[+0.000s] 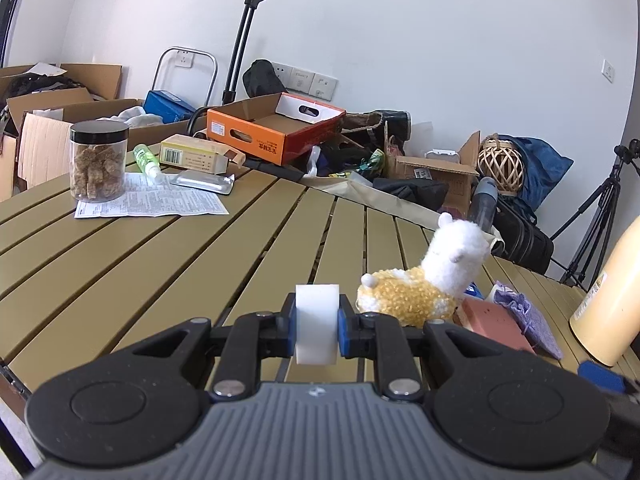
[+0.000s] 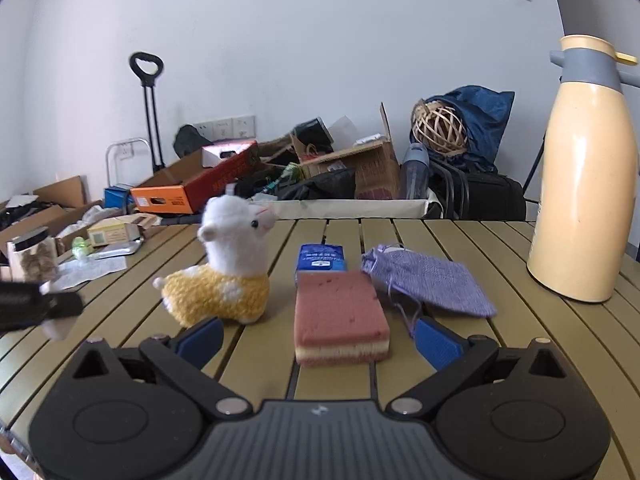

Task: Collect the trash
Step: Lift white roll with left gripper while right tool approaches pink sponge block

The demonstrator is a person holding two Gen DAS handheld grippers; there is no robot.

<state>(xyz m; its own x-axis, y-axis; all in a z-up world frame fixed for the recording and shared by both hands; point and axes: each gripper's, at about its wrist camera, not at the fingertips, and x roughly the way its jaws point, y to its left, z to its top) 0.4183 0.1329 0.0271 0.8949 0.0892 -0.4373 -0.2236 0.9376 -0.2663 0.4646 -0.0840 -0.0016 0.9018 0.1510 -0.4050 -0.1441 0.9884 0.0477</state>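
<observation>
My left gripper (image 1: 317, 326) is shut on a white roll (image 1: 317, 322), held just above the slatted table (image 1: 160, 272). It shows blurred at the left edge of the right wrist view (image 2: 44, 304). My right gripper (image 2: 320, 338) is open, its blue pads on either side of the near end of a pink sponge (image 2: 340, 314). A blue packet (image 2: 321, 258) lies behind the sponge. A printed leaflet (image 1: 152, 200), a foil blister pack (image 1: 204, 182), a small carton (image 1: 196, 156) and a green bottle (image 1: 146, 160) lie at the far left.
A plush alpaca (image 2: 228, 268) stands left of the sponge, a purple pouch (image 2: 428, 280) right of it, and a tall cream jug (image 2: 584, 184) at the far right. A jar (image 1: 98, 160) stands on the leaflet. Boxes and bags clutter the floor beyond the table.
</observation>
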